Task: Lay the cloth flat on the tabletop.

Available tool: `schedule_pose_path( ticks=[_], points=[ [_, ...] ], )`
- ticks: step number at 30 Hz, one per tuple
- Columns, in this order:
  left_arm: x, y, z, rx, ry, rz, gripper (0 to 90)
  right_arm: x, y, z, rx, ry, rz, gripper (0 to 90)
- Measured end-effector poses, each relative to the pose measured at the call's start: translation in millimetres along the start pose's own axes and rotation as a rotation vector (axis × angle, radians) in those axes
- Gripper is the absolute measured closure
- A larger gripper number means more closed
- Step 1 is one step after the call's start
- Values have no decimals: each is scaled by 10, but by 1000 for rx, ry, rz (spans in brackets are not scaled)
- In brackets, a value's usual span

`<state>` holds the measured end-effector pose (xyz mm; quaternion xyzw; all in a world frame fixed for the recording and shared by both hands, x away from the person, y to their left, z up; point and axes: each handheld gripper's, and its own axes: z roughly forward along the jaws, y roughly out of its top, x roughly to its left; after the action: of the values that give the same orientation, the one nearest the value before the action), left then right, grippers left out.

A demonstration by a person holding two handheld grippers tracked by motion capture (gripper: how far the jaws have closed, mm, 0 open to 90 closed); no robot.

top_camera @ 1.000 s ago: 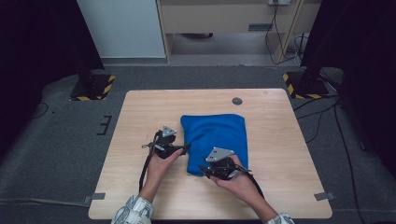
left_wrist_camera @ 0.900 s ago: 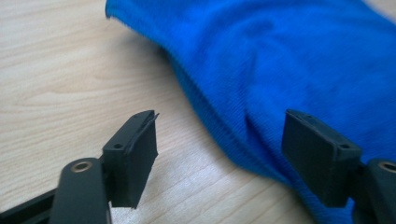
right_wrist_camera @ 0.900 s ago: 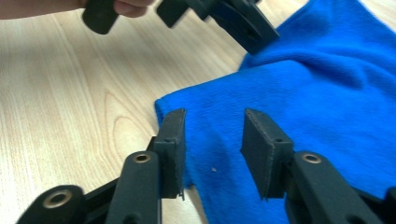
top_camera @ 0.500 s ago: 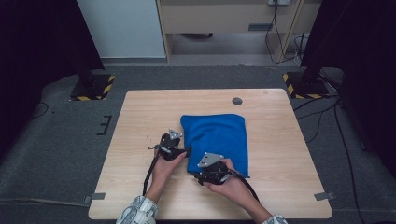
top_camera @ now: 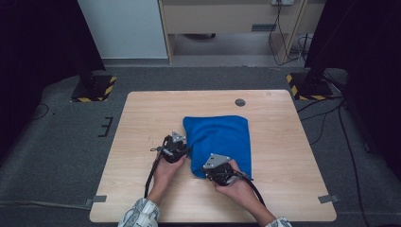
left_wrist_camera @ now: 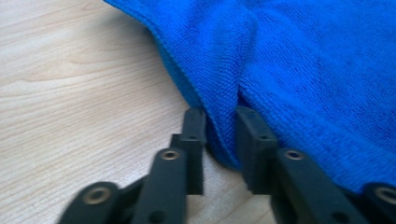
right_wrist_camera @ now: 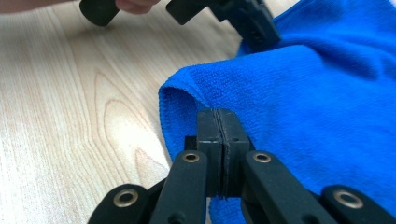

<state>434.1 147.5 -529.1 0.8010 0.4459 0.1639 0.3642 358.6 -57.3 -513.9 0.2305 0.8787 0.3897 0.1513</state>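
A blue cloth (top_camera: 222, 139) lies folded on the wooden table (top_camera: 146, 118). My left gripper (top_camera: 183, 152) sits at the cloth's left edge. In the left gripper view, the left gripper (left_wrist_camera: 220, 119) is shut on a raised ridge of the blue cloth (left_wrist_camera: 303, 70), which fills the gap between the jaws. My right gripper (top_camera: 213, 171) is at the cloth's near left corner. Seen from the right gripper view, the right gripper (right_wrist_camera: 219, 116) has its jaws pressed together on that corner of the cloth (right_wrist_camera: 303, 93), which stands lifted off the wood. The left gripper (right_wrist_camera: 252, 23) also appears there, farther off.
A dark round grommet (top_camera: 240, 102) is set in the table beyond the cloth. Bare wood lies to the left and right of the cloth. Black stands with yellow-striped bases (top_camera: 94, 89) rest on the floor past the far corners.
Both grippers have shifted slightly toward the person along the cloth's left side. The right one has moved left to the near left corner.
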Motion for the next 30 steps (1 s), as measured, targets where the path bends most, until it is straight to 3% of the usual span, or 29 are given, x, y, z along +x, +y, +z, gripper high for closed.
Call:
schedule_pose_path(
  ticks=[4, 9, 14, 18, 22, 30],
  points=[
    [65, 14, -28, -12, 6, 1, 842, -82, -10, -81, -12, -19, 22, 897],
    [199, 29, -100, -34, 24, -18, 827, -236, -111, -185, 6, -47, 67, 898],
    [310, 12, -115, -35, 21, -35, 783, -310, -242, -206, 50, -42, 96, 898],
    [327, 9, -134, -40, 17, -37, 771, -245, -225, -167, 52, -16, 81, 897],
    [303, -7, -164, -42, 19, -39, 699, -170, -175, -144, 42, 12, 65, 897],
    [258, -32, -430, -80, 43, -19, 587, 17, -98, -48, 47, 62, 21, 894]
  ],
)
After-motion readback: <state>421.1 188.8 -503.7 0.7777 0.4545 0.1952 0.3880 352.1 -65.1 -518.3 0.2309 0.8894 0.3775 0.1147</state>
